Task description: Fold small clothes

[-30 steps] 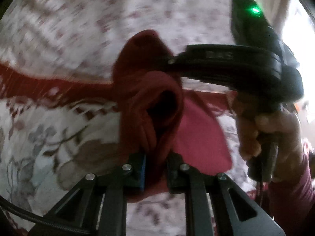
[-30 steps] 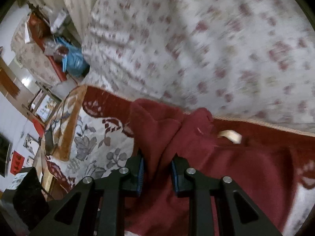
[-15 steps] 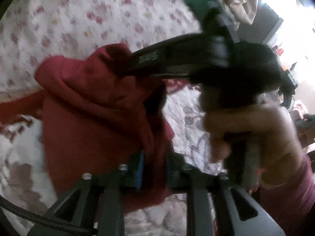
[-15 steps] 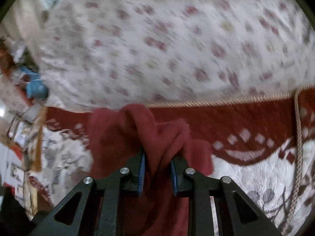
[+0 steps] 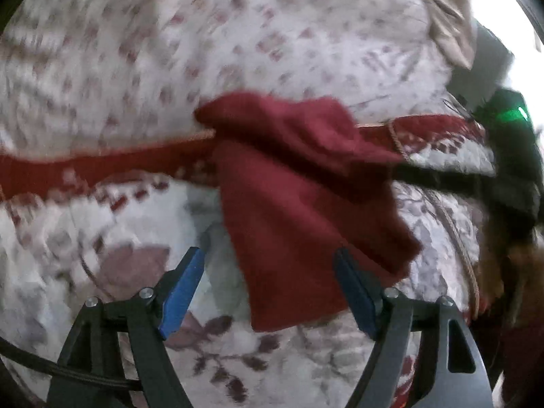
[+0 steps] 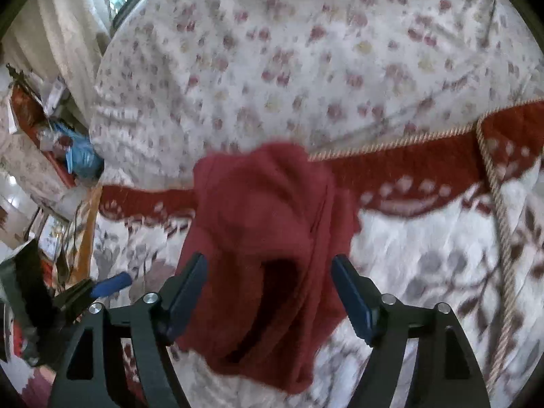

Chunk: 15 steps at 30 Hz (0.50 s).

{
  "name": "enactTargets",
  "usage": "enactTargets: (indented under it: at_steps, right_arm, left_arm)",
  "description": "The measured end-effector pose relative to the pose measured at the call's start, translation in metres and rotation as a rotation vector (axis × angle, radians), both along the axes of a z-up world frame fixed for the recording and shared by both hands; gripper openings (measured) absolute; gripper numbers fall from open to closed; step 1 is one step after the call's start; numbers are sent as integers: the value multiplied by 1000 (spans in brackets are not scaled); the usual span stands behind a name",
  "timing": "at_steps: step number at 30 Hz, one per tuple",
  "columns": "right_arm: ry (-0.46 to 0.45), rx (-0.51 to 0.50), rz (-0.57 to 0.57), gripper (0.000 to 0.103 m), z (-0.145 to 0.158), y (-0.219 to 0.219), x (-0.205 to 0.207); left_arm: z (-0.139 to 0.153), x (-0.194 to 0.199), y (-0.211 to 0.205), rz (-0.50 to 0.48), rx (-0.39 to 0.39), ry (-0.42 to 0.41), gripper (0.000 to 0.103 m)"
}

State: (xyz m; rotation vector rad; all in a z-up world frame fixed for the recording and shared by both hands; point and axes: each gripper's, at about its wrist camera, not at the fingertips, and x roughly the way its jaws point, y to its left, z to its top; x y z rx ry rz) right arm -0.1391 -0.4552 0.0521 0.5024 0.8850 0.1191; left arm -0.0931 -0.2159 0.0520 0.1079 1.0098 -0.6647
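Observation:
A small dark red garment (image 5: 306, 183) lies bunched on the floral bedcover (image 5: 102, 238), across its red border band. It also shows in the right wrist view (image 6: 261, 238) with an opening facing me. My left gripper (image 5: 270, 282) is open, its blue pads on either side of the garment's near edge. My right gripper (image 6: 270, 285) is open too, with nothing between the pads. The right gripper's body (image 5: 510, 170) shows at the right edge of the left wrist view, and a left gripper fingertip (image 6: 110, 284) shows at the left in the right wrist view.
A white sheet with small red flowers (image 6: 306, 51) rises behind the garment. A twisted cord trim (image 6: 499, 204) edges the bedcover at the right. Cluttered furniture and a blue bag (image 6: 80, 158) stand far left, beside a curtain (image 6: 61, 34).
Both grippers were shut on the red garment and held it up. Now both have opened and let it go, and it lies on the bedcover. The grippers have pulled back a little.

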Motion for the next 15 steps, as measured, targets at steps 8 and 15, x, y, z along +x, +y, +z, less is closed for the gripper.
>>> enactTargets:
  at_steps: [8,15]
  right_arm:
    - [134,-193,88,8,-41,35,-17]
    - [-28,-133,10,71,20,7,-23]
  left_arm:
    - [-42,-2,3,-23,7,66,78]
    - [-44,4,3,-37,-4,77,78]
